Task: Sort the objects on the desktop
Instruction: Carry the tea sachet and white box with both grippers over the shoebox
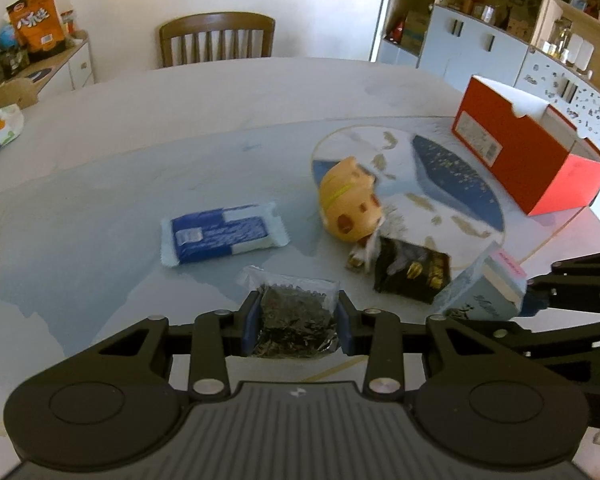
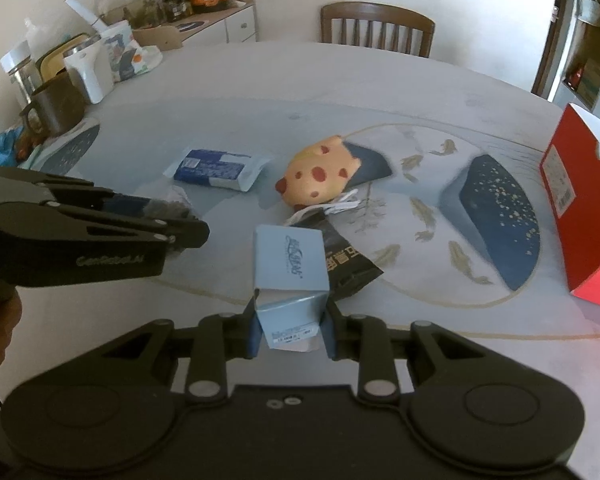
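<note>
A: Left wrist view, go.
B: Left gripper (image 1: 296, 326) clamped tight on a clear packet of dark dried leaves (image 1: 296, 320), blue pads pressing both its sides. Beyond it on the table (image 1: 180, 120): blue-and-white wrapped pack (image 1: 222, 236), yellow spotted plush toy (image 1: 350, 200), black snack bag (image 1: 412, 276). Red box (image 1: 532, 152) far right, open top.
A: Other gripper there?
B: Only its black linkage at the right edge, with the pale blue carton (image 1: 482, 292) in front of it.
A: Right wrist view.
B: Right gripper (image 2: 290, 330) closed on that pale blue carton (image 2: 290, 276), pads against both sides, carton tilted. Black snack bag (image 2: 350, 268) just behind it, toy (image 2: 320, 176) beyond, red box (image 2: 580, 208) at right edge. Left gripper (image 2: 180, 224) comes in from the left; its jaws can't be read here.
</note>
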`<state>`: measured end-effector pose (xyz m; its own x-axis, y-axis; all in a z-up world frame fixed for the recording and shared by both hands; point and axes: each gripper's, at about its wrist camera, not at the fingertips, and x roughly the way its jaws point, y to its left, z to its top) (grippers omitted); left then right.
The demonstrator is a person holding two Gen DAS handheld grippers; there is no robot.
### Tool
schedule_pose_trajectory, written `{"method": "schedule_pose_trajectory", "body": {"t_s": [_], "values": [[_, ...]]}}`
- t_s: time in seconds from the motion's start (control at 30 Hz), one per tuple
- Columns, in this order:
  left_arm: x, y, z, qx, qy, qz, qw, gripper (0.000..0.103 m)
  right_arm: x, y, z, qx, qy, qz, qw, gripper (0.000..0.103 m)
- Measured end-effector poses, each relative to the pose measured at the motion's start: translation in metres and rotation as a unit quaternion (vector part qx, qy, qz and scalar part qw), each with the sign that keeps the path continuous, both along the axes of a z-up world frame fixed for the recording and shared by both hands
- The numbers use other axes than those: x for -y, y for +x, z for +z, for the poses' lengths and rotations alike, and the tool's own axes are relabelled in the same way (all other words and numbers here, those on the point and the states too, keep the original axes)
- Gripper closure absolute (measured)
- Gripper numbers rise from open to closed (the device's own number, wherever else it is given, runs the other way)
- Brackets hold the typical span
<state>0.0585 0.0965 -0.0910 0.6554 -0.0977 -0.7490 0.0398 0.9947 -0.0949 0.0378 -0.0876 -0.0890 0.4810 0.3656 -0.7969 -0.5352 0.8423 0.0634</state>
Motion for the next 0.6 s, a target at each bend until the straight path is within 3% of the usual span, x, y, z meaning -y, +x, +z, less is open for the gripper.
{"method": "schedule_pose_trajectory", "body": {"t_s": [0.6], "values": [[0.047, 0.013, 0.032, 0.019, -0.015, -0.047, 0.9986, 0.067, 0.053, 0.015, 0.023, 0.002, 0.033, -0.038, 0.999, 0.075]]}}
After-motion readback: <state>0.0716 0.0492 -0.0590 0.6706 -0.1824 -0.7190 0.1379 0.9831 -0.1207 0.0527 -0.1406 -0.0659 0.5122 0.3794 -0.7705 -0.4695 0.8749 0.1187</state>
